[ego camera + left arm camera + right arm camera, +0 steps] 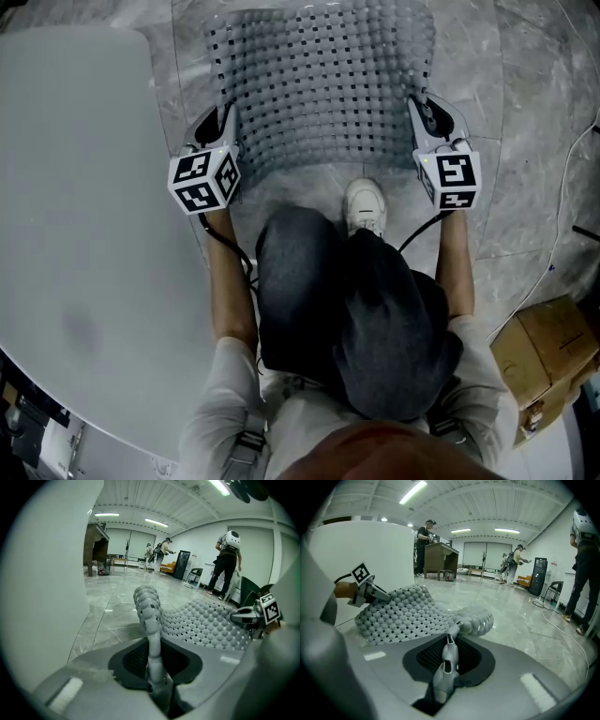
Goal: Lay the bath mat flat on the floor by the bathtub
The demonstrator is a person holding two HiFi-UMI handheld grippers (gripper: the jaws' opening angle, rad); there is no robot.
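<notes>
Left tool (221,133) & right tool (427,116) each clamp a near corner of the bath mat (323,84), humped over the floor (530,103) by the bathtub (84,187) (not flat), so I'd lower both evenly w/ it taut.

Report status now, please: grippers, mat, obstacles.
Left gripper, right gripper: both shut on bath mat. Near edge lifted, not flat. Shoe close to that edge.

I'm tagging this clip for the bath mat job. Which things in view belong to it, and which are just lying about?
Part of the job:
- grey perforated bath mat
- left gripper and right gripper, each shut on a near corner of it
- white bathtub
- grey marble floor

Just lying about:
- brown cardboard box
- thin white cable
</notes>
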